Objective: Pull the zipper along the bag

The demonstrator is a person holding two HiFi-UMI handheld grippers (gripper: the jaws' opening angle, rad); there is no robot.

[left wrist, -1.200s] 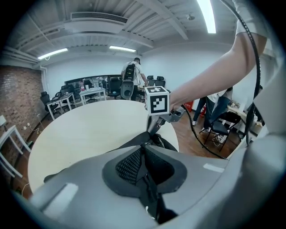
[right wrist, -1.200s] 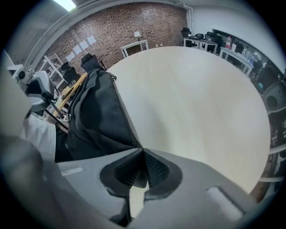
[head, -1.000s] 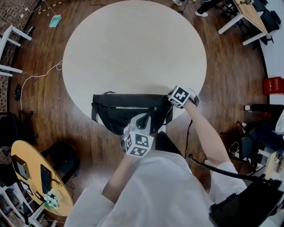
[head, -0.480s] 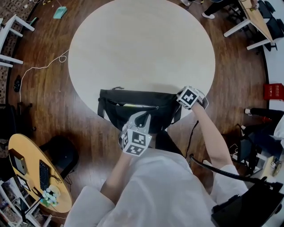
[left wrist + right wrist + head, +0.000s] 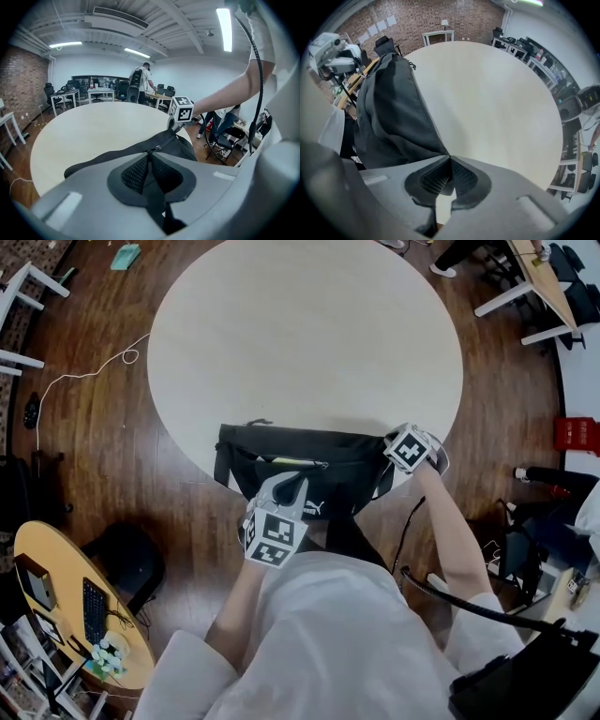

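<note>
Bag [image 5: 347, 460] overhangs table [image 5: 300, 334] at near edge; left gripper [image 5: 298, 486] pinches, seemingly, zipper pull [image 5: 158, 147]; right gripper [image 5: 449, 158] clamped on bag end.

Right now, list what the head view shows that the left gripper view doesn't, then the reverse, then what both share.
Only the head view: the small round yellow desk, the teal object on the floor and the left gripper seen from outside.
Only the left gripper view: the long ceiling light, a standing person by far desks, and the left jaws shut on a black pull strip.
Both: the round pale table, the black fabric waist bag and the right gripper.
</note>
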